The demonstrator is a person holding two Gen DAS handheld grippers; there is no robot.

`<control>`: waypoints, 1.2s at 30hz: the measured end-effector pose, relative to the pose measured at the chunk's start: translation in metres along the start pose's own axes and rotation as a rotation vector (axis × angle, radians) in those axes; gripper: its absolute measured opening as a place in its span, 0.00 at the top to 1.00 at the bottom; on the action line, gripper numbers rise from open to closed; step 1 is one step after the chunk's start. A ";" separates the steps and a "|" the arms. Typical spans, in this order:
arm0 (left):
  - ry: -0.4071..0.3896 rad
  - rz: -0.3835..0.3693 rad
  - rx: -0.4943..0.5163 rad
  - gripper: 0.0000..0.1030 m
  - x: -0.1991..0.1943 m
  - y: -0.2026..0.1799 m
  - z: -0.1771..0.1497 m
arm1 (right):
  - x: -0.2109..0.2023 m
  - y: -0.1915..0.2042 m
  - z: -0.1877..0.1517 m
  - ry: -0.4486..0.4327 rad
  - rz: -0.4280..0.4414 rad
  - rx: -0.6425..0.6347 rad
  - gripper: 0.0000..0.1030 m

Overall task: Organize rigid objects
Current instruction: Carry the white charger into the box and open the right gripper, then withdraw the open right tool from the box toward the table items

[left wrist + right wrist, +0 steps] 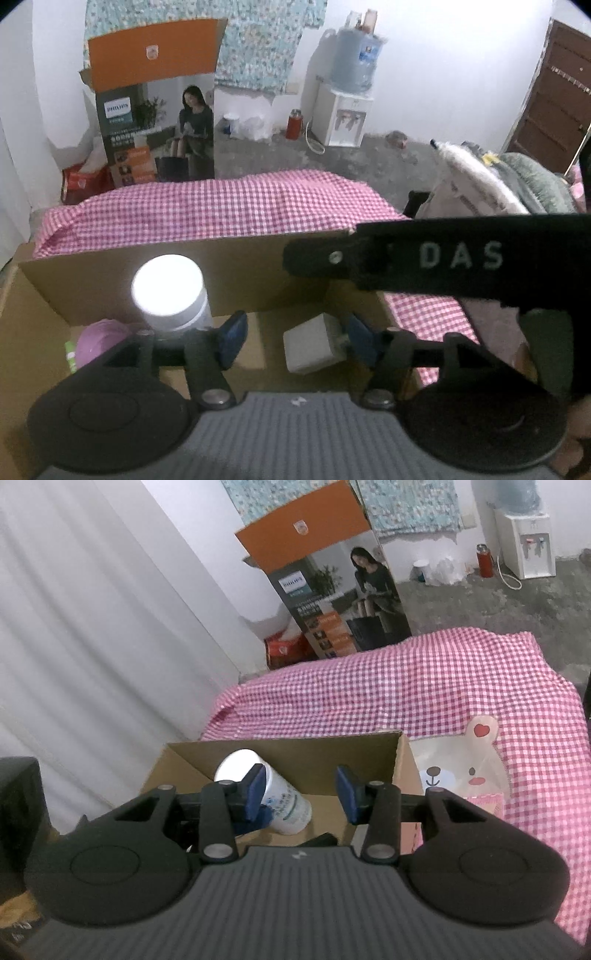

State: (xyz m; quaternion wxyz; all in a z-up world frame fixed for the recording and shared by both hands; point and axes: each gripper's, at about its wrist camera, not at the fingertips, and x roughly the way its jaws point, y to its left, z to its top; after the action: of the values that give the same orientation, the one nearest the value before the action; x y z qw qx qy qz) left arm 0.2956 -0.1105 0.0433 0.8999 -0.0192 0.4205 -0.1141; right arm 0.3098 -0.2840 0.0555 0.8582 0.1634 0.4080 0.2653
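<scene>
Both grippers, left (293, 338) and right (301, 794), are held apart with nothing clamped. The white bottle (275, 794) is tucked against the cardboard box's (295, 753) back wall, beside a white cube (314, 349); bare box floor is seen between them.

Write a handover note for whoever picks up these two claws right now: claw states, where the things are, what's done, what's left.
Left claw: open, nothing between its pads, above the cardboard box.
Right claw: open, empty, also over the box.
In the box: white cylindrical bottle, small white block, a purple item at the left, only partly visible.
Done: those three sit inside the box.
Left: no other loose rigid item shows on the pink checked cloth; check outside these views before stopping.
</scene>
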 end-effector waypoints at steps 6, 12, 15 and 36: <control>-0.061 -0.051 -0.004 0.28 -0.050 0.005 -0.023 | -0.035 0.017 -0.010 -0.013 -0.006 -0.031 0.60; -0.085 -0.124 -0.008 0.19 -0.098 0.021 -0.066 | -0.044 0.038 -0.021 0.065 -0.063 -0.082 0.55; -0.089 -0.139 0.033 0.18 -0.116 0.025 -0.091 | -0.032 0.049 -0.026 0.128 -0.120 -0.126 0.54; -0.239 -0.178 0.162 0.13 -0.168 0.067 -0.178 | 0.075 0.093 -0.046 0.406 -0.418 0.035 0.20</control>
State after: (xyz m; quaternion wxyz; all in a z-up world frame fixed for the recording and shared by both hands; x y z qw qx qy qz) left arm 0.0688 0.0027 0.0464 0.9284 0.0027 0.2967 -0.2237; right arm 0.2828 -0.1623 0.0276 0.7920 0.0344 0.6008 0.1031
